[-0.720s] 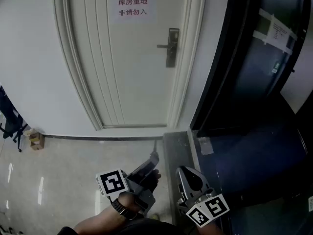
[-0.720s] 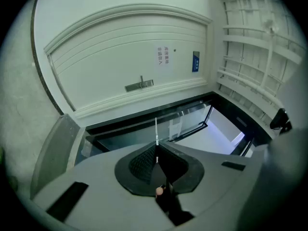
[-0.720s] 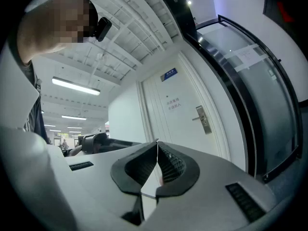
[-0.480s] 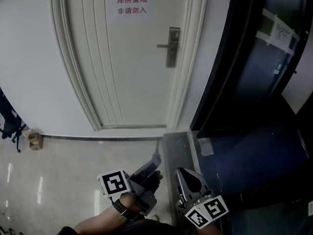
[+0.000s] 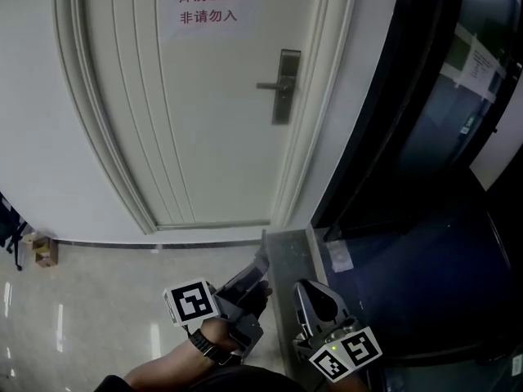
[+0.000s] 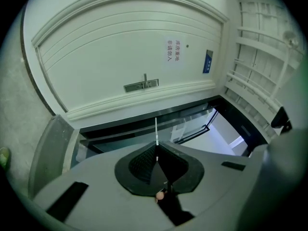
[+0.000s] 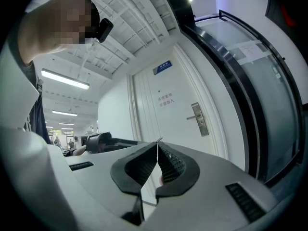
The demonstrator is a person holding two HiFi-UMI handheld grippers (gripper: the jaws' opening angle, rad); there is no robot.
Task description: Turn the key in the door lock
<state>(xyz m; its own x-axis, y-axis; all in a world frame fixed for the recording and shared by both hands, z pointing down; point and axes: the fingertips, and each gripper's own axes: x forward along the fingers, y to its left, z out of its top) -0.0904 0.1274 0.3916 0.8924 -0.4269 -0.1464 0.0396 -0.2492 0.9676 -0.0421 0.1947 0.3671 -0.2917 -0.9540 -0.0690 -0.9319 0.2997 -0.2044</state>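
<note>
The cream door [image 5: 204,113] stands closed ahead, with a metal lock plate [image 5: 283,86] and its lever handle [image 5: 268,85] on the right side. My left gripper [image 5: 260,261] is low in the head view, far short of the door, shut on a thin key blade [image 5: 263,241] that sticks out past the fingertips. In the left gripper view that key [image 6: 156,131] shows edge-on above the left gripper [image 6: 157,147], with the lock plate [image 6: 142,85] far off. My right gripper [image 5: 304,289] is beside it, shut with nothing in it. The right gripper view puts the lock plate [image 7: 199,119] beyond the right gripper [image 7: 157,147].
A paper sign [image 5: 207,6] hangs on the door. To the right runs a dark glass wall [image 5: 425,137] with a notice [image 5: 482,60]. A grey threshold strip [image 5: 288,256] lies below the door frame. A small cardboard box [image 5: 41,250] sits on the floor at left.
The head view has drawn nearer to the door and swung left. Both grippers hold about the same place in the picture, still shut.
</note>
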